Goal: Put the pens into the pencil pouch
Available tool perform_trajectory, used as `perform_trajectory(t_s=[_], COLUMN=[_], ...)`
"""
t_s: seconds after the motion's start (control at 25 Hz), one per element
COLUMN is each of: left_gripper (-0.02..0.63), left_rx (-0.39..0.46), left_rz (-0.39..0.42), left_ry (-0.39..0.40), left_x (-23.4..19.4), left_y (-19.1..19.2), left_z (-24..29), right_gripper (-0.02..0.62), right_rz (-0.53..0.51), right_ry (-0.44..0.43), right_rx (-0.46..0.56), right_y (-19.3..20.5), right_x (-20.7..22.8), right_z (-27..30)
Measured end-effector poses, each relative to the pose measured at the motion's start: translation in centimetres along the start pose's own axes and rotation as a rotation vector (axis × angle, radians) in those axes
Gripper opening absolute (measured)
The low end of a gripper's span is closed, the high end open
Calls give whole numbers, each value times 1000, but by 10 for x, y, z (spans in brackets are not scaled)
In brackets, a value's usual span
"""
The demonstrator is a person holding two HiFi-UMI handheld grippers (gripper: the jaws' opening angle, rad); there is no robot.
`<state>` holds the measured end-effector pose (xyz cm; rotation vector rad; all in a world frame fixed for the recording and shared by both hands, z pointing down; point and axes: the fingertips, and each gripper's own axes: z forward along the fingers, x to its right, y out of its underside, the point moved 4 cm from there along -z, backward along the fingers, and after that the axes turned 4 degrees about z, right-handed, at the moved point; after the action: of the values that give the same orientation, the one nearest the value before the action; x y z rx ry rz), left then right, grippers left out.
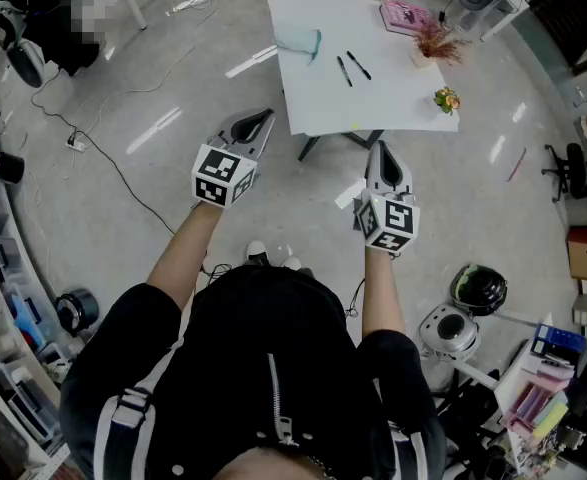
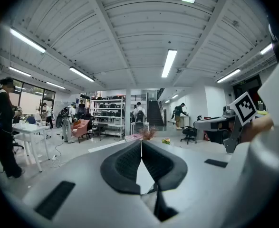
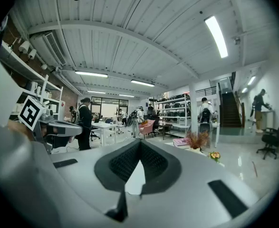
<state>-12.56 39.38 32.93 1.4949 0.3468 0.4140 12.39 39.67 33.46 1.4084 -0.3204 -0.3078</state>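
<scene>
A white table (image 1: 393, 108) stands ahead in the head view. Two black pens (image 1: 344, 70) (image 1: 358, 65) lie side by side near its middle. A translucent teal pencil pouch (image 1: 300, 40) rests at the table's far left. My left gripper (image 1: 260, 121) hangs over the floor just left of the table's near corner, shut and empty. My right gripper (image 1: 381, 152) sits in front of the table's near edge, also shut with nothing in it. In the left gripper view the left gripper (image 2: 141, 143) has its pads together; in the right gripper view the right gripper (image 3: 139, 144) does too.
A pink book (image 1: 405, 15), dried flowers (image 1: 436, 43) and a small flower bunch (image 1: 446, 99) sit on the table's right side. Cables (image 1: 103, 153) run over the floor at left. A helmet (image 1: 478, 288) and clutter lie at right. People stand in the distance.
</scene>
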Motion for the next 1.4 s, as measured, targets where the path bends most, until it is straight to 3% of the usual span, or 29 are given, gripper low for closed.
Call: perform_trajectory(t_s=[0.52, 0.64, 0.76, 1.4], left_gripper=[36, 157, 230, 241], left_rx=[5, 8, 10, -44], left_rz=[-10, -27, -30, 0], left_ry=[2, 12, 20, 56], left_x=[11, 12, 12, -7], left_y=[7, 8, 10, 29], left_z=[1, 5, 9, 13], right_gripper=[24, 72, 132, 164], right_rz=[3, -6, 1, 37], right_ry=[-3, -4, -3, 19], right_rx=[16, 17, 20, -24], right_y=[7, 7, 8, 28], right_x=[7, 9, 12, 4], right_z=[-7, -6, -4, 7])
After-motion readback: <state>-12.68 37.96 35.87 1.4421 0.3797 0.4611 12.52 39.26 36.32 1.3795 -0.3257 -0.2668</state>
